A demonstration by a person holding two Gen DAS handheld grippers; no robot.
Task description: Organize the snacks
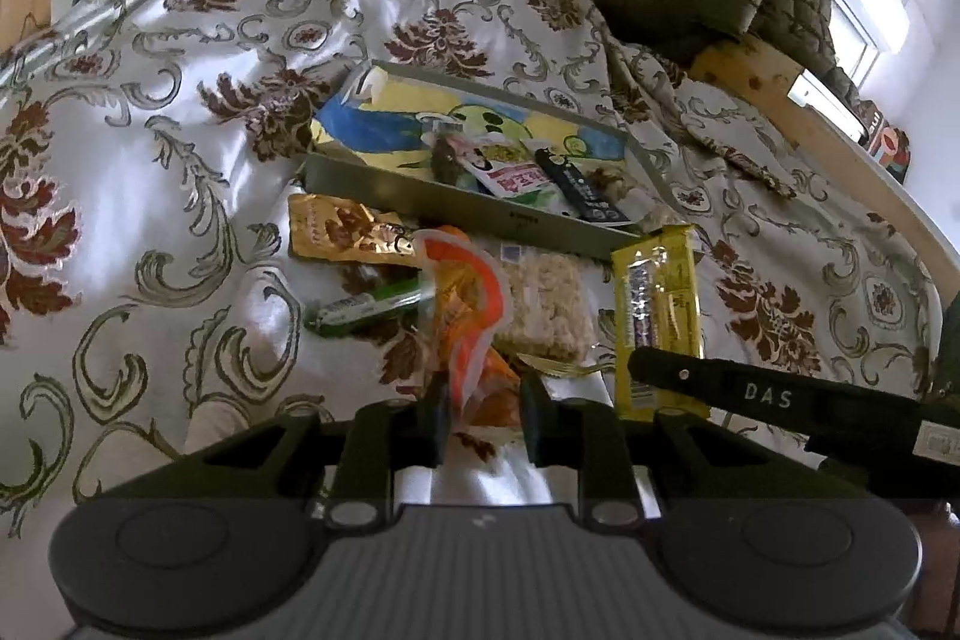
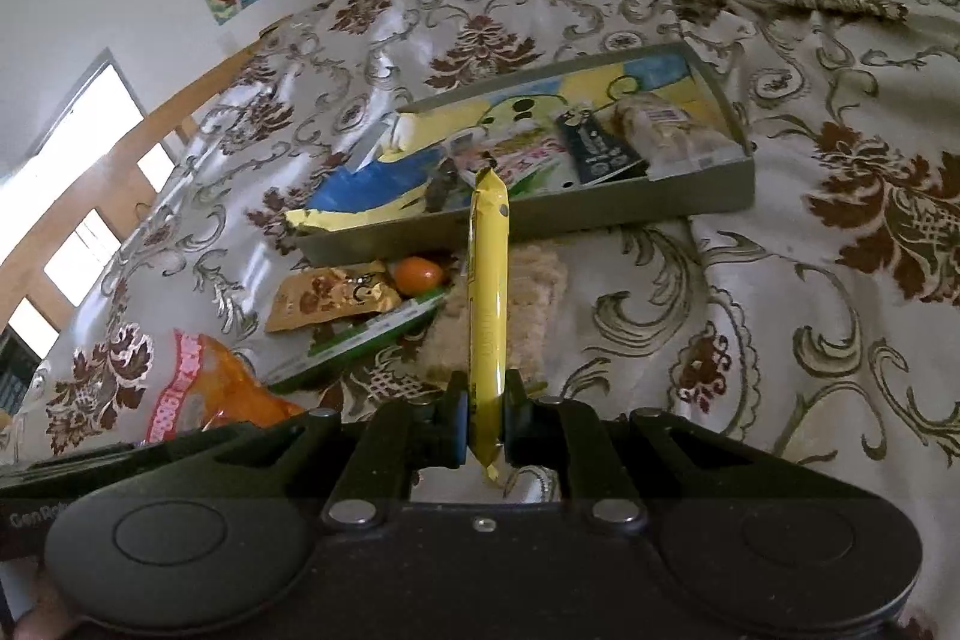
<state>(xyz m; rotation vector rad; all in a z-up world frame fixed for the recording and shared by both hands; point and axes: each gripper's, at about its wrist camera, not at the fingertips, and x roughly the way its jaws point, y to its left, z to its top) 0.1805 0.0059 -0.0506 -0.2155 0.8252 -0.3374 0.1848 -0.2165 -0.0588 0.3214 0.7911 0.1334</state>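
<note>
Right gripper [image 2: 486, 421] is clamped on a yellow packet [image 2: 487, 298], edge-up, its long axis pointing toward the tray [image 2: 540, 214] on the bedspread [image 2: 780, 310]. Left gripper [image 1: 483, 409] pinches an orange bag [image 1: 474, 316] hanging below.

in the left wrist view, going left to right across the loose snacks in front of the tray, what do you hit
gold wrapper → green stick pack → orange bag → rice cake pack → yellow packet
</note>
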